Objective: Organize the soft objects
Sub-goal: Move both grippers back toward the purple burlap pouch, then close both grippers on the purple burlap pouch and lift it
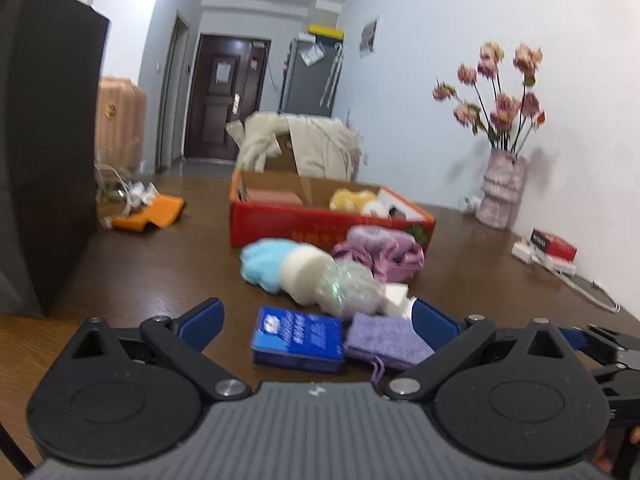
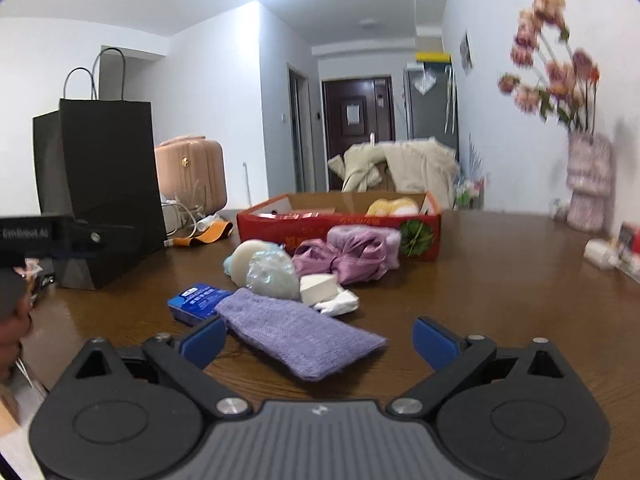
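My left gripper [image 1: 320,320] hangs open low over the wooden table [image 1: 160,272]. A blue packet [image 1: 298,338] and a purple knitted cloth [image 1: 384,340] lie between its fingers, untouched. Beyond them sit a light blue fluffy ball [image 1: 260,264], a round white sponge [image 1: 304,272], a clear mesh puff [image 1: 348,284], a lilac cloth bundle [image 1: 380,252] and a white block [image 1: 396,296]. The red cardboard box [image 1: 332,220] behind holds a yellow plush [image 1: 352,200]. My right gripper [image 2: 318,340] is open just above the purple cloth [image 2: 296,336].
A tall black paper bag [image 1: 44,160] stands at the left. At the right wall are a vase of pink flowers [image 1: 502,188], small boxes [image 1: 552,246] and a white cable. An orange pouch [image 1: 152,212] lies at the back left. A chair draped with a beige coat [image 1: 312,148] stands beyond the table.
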Demonstrator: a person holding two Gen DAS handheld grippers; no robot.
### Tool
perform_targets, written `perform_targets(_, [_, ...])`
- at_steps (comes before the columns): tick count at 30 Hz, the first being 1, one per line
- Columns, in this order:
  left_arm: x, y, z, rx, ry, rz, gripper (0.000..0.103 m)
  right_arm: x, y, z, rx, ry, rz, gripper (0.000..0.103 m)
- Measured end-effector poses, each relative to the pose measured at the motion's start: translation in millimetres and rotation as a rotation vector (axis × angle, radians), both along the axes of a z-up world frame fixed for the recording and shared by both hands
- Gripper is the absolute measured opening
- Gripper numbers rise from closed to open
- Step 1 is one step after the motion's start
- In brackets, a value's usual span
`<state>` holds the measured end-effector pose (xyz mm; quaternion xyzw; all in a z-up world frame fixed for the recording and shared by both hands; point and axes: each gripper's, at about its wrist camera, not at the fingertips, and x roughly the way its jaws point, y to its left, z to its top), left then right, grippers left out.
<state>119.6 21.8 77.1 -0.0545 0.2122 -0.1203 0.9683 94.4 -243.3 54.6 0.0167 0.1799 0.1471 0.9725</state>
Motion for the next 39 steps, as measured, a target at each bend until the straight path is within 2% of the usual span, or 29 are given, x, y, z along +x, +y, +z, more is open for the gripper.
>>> perform_targets(3, [5, -9, -8, -0.004, 0.031, -0.019, 0.098, 19, 8, -9, -0.006, 0.031, 0.018, 0.081])
perform_targets(4, [5, -11, -10, -0.006, 0.032, -0.023, 0.098, 24, 12, -12, -0.021, 0.042, 0.021, 0.071])
perform_targets(5, [5, -13, -12, -0.004, 0.037, -0.024, 0.098, 28, 16, -16, -0.041, 0.055, 0.025, 0.067])
perform_targets(7, [5, -16, -15, 0.001, 0.047, -0.034, 0.097, 33, 19, -22, -0.046, 0.087, 0.042, 0.042])
perform_targets(9, [5, -21, -18, 0.005, 0.061, -0.047, 0.094, 33, 15, -28, -0.039, 0.102, 0.055, 0.034])
perform_targets(12, [9, -31, -24, -0.012, 0.097, -0.088, 0.089, 24, -4, -31, -0.033, 0.103, 0.041, 0.036])
perform_targets(13, [11, -35, -27, -0.017, 0.115, -0.103, 0.083, 22, -12, -30, -0.029, 0.101, 0.021, 0.037])
perform_targets(15, [17, -44, -34, -0.032, 0.158, -0.130, 0.077, 17, -24, -27, -0.021, 0.098, -0.016, 0.042])
perform_targets(18, [26, -54, -41, -0.072, 0.193, -0.154, 0.070, 12, -35, -17, 0.025, 0.058, 0.005, 0.052])
perform_targets(21, [31, -61, -46, -0.110, 0.203, -0.181, 0.050, 21, -45, -8, 0.111, 0.006, -0.013, 0.053])
perform_targets(22, [35, -62, -49, -0.111, 0.217, -0.184, 0.034, 28, -47, -7, 0.123, 0.009, -0.012, 0.053])
perform_targets(23, [39, -62, -50, -0.105, 0.237, -0.177, 0.026, 39, -48, -6, 0.128, 0.028, -0.014, 0.053])
perform_targets(26, [42, -49, -51, -0.120, 0.238, -0.117, 0.026, 68, -49, -8, 0.146, 0.107, 0.006, 0.054])
perform_targets(27, [42, -46, -50, -0.127, 0.231, -0.112, 0.026, 72, -49, -9, 0.153, 0.123, 0.015, 0.058])
perform_targets(31, [39, -48, -50, -0.117, 0.198, -0.147, 0.027, 79, -43, -23, 0.184, 0.197, 0.041, 0.061])
perform_targets(32, [39, -50, -51, -0.113, 0.195, -0.153, 0.024, 77, -41, -28, 0.196, 0.205, 0.034, 0.061])
perform_targets(33, [40, -51, -52, -0.114, 0.200, -0.161, 0.022, 76, -40, -30, 0.204, 0.213, 0.019, 0.060])
perform_targets(36, [40, -50, -54, -0.121, 0.205, -0.157, 0.018, 69, -40, -32, 0.231, 0.219, 0.034, 0.042])
perform_targets(38, [38, -49, -53, -0.126, 0.203, -0.155, 0.010, 67, -37, -35, 0.226, 0.230, 0.052, 0.037])
perform_targets(39, [37, -49, -52, -0.129, 0.199, -0.164, 0.009, 66, -37, -35, 0.231, 0.231, 0.061, 0.025])
